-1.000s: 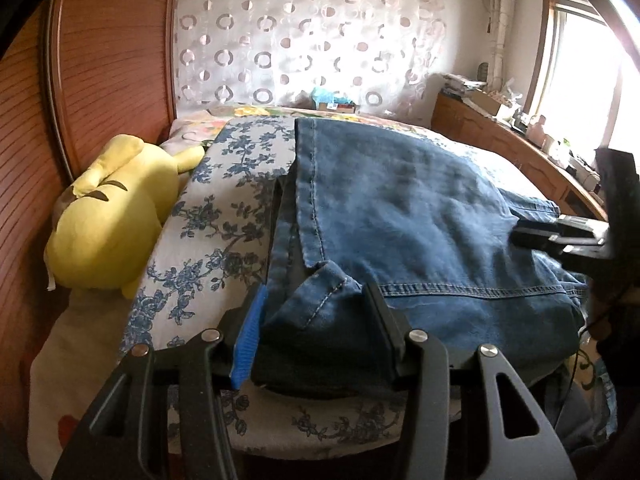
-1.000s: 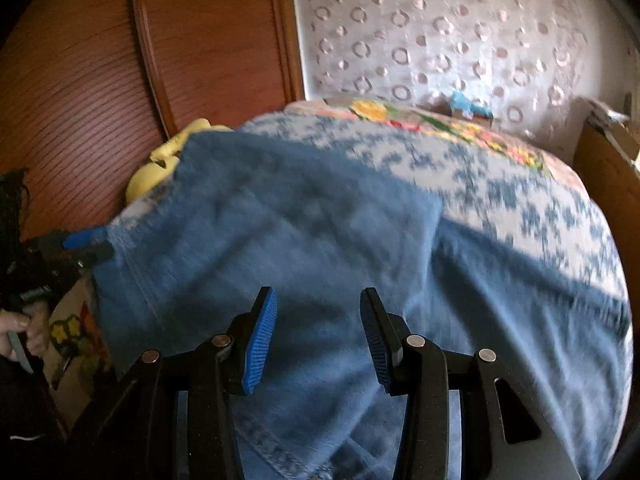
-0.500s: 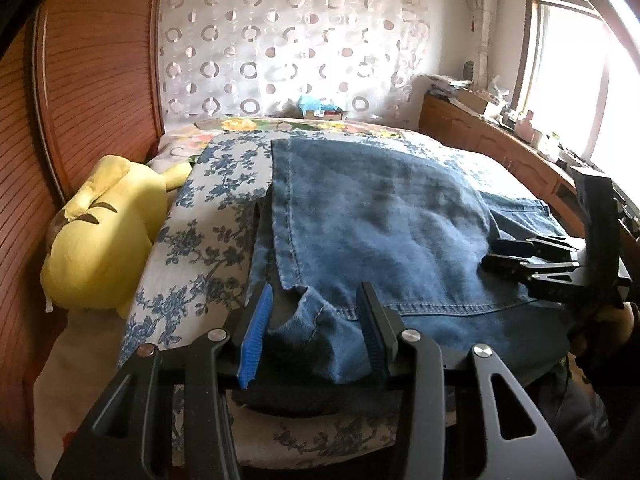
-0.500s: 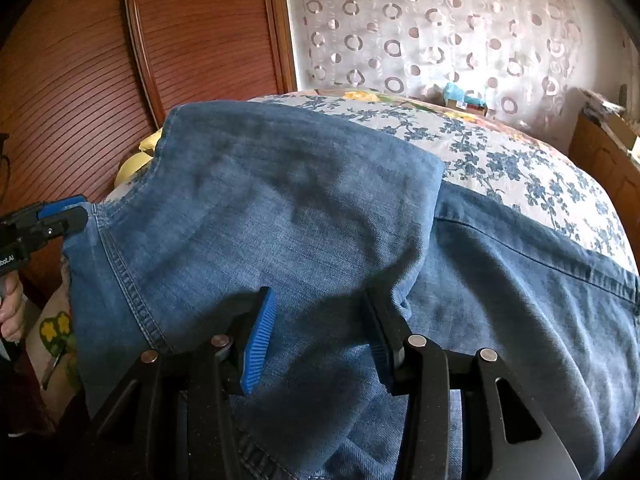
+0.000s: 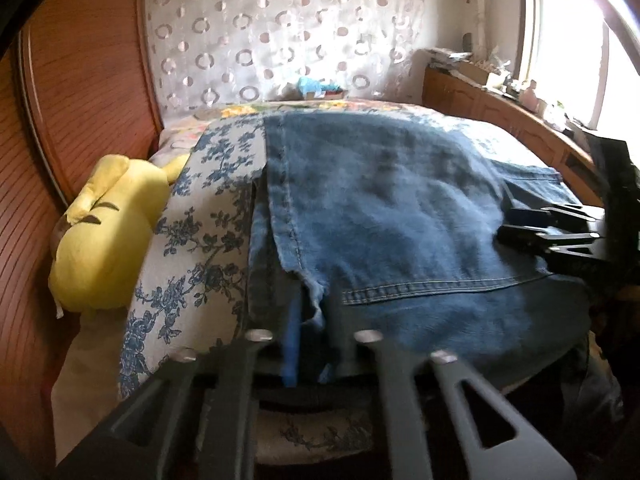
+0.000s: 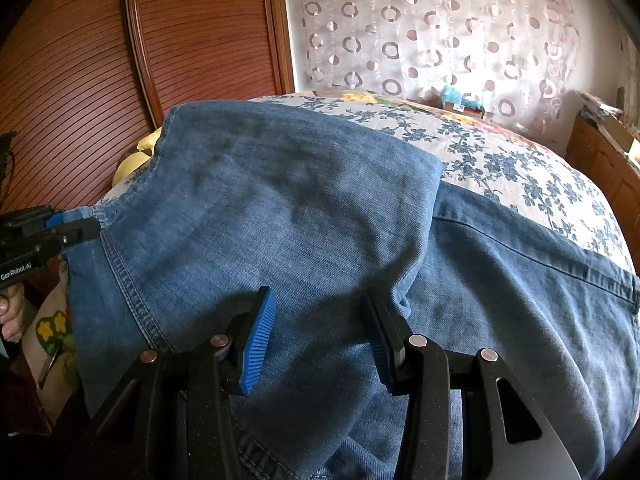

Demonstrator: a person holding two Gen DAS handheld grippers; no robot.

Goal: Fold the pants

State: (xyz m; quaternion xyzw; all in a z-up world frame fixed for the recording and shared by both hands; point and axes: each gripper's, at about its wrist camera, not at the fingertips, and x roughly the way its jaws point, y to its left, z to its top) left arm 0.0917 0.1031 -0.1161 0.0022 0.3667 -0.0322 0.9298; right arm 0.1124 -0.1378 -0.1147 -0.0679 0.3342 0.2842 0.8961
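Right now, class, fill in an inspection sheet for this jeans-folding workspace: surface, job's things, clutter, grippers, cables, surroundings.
Surface: bed with a blue floral cover.
Job's things: jeans, folded over, spread across the bed.
Clutter: yellow plush toy beside the jeans.
Grippers: left gripper shut on a jeans corner; right gripper open, fingers over the denim.
Cables: nothing seen.
Surroundings: wooden headboard, circle-patterned curtain, wooden cabinet under a bright window.

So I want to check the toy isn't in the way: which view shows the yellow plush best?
Left wrist view: the yellow plush lies in full beside the floral bedspread. The right wrist view shows only a sliver behind the jeans.
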